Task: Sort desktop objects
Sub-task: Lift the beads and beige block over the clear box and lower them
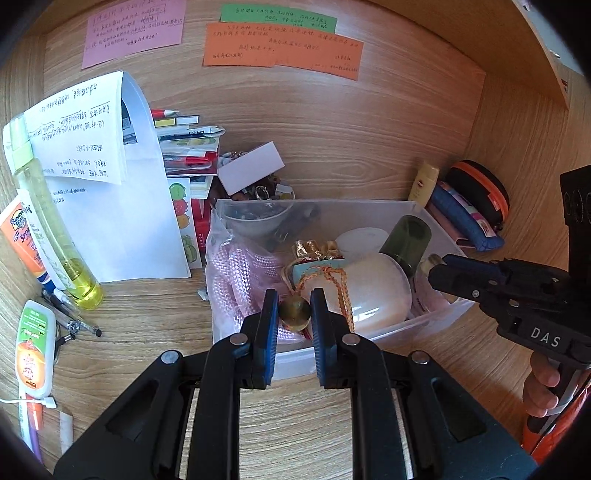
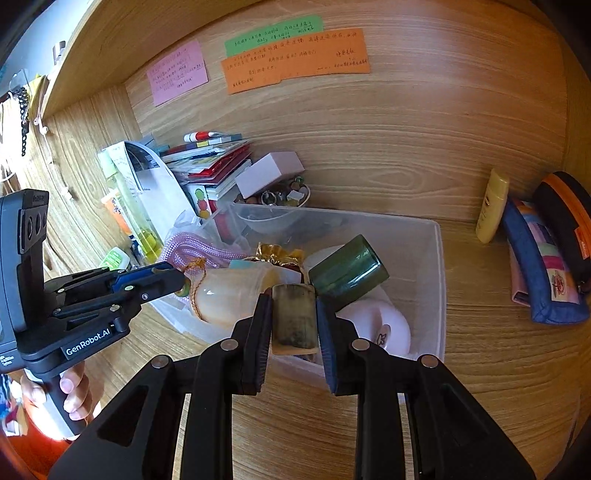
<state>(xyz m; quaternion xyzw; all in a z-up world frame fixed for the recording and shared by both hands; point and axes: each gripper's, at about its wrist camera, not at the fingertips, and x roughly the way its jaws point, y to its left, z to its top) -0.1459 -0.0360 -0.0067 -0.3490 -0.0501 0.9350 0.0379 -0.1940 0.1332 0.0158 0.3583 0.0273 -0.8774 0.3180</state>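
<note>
A wood-grain desk (image 1: 295, 424) sits in a matching alcove whose back panel (image 2: 406, 129) carries coloured paper notes (image 1: 280, 50).

orange note (image 1: 280, 50) | green note (image 1: 279, 17) | pink note (image 1: 133, 31) | dark-green cup (image 2: 349, 273) | wood-grain desk (image 1: 147, 306)

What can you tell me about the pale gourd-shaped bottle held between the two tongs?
The gourd-shaped bottle looks like glossy, milky cream stone or glass with a rounded belly. It lies on its side above the clear plastic bin. An orange-gold braided cord wraps it. The left tongs clamp its small amber-green knob, the right tongs its mottled olive cylindrical end. A dark green cup sits close beside it.
</note>
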